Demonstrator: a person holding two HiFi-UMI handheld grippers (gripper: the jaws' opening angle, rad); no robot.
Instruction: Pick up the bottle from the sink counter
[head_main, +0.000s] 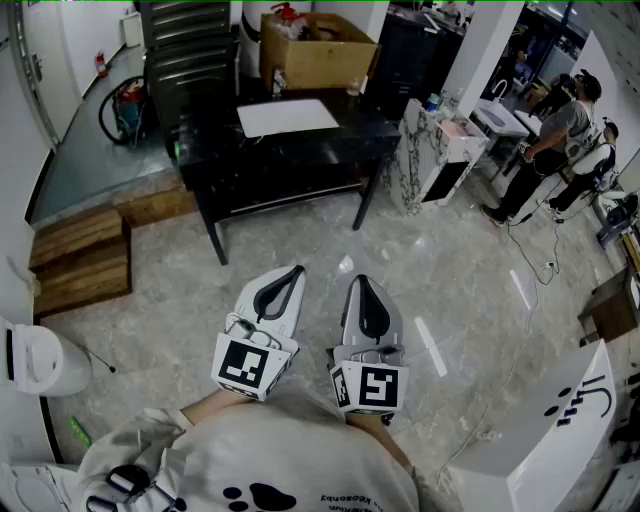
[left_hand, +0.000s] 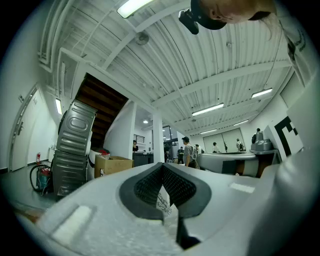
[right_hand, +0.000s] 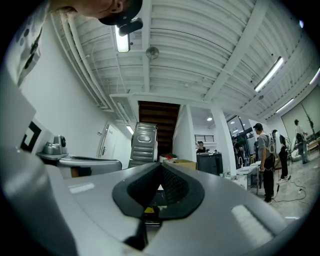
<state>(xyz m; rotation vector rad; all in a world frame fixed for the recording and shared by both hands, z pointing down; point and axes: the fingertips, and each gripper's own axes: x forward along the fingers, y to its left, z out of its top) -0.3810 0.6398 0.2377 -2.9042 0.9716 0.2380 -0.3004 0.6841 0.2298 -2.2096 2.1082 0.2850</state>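
Both grippers are held close to my body over the grey stone floor, side by side and pointing away from me. My left gripper (head_main: 293, 272) is shut, its dark pads meeting at the tip (left_hand: 162, 169) with nothing between them. My right gripper (head_main: 359, 283) is also shut and empty (right_hand: 160, 169). Far ahead to the right stands a marble-fronted sink counter (head_main: 425, 160). On its top is a small bottle-like thing with a blue top (head_main: 432, 102), too small to make out well. Neither gripper is near it.
A black table (head_main: 300, 160) with a white sheet (head_main: 287, 117) and a cardboard box (head_main: 315, 50) stands ahead. Wooden steps (head_main: 80, 260) lie at the left, a white counter (head_main: 560, 430) at the lower right. People (head_main: 555, 140) stand at the far right.
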